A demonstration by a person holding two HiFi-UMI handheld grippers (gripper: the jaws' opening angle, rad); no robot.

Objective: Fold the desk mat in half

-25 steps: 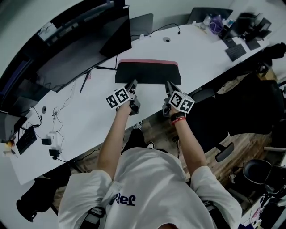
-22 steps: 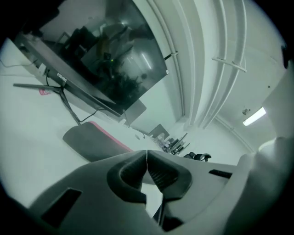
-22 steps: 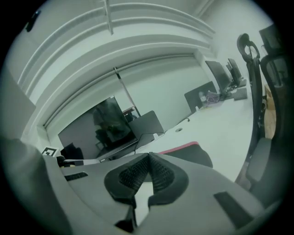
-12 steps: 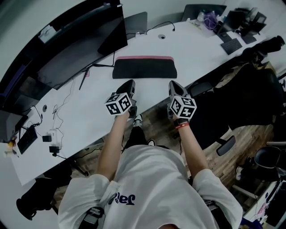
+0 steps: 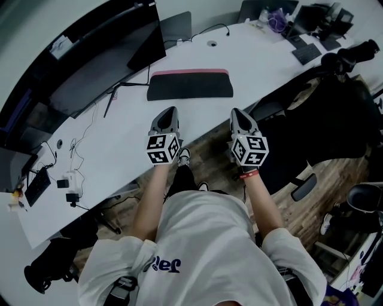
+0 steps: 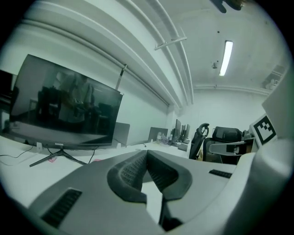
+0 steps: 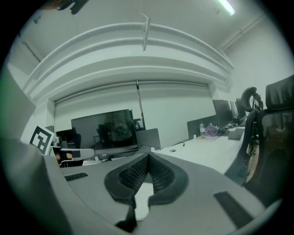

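On the white desk [image 5: 257,57], the black desk mat [image 5: 190,89] with a pink edge lay folded in half, seemingly finished. Clear of it, the left gripper [image 5: 169,110] and right gripper [image 5: 237,112] hung shut, empty.

A long white table [image 5: 251,66] is seen from above. A wide dark monitor [image 5: 90,60] is stood along its far edge, toward the left, with a smaller grey panel [image 5: 176,27] just beside it. Thin cables [image 5: 90,134] are trailed across the table's left part toward small chargers [image 5: 70,184] by the near edge. A keyboard [image 5: 306,52] and a purple item [image 5: 276,17] are placed at the far right corner. A black office chair [image 5: 335,125] is parked off the near edge on a wooden floor [image 5: 209,164].
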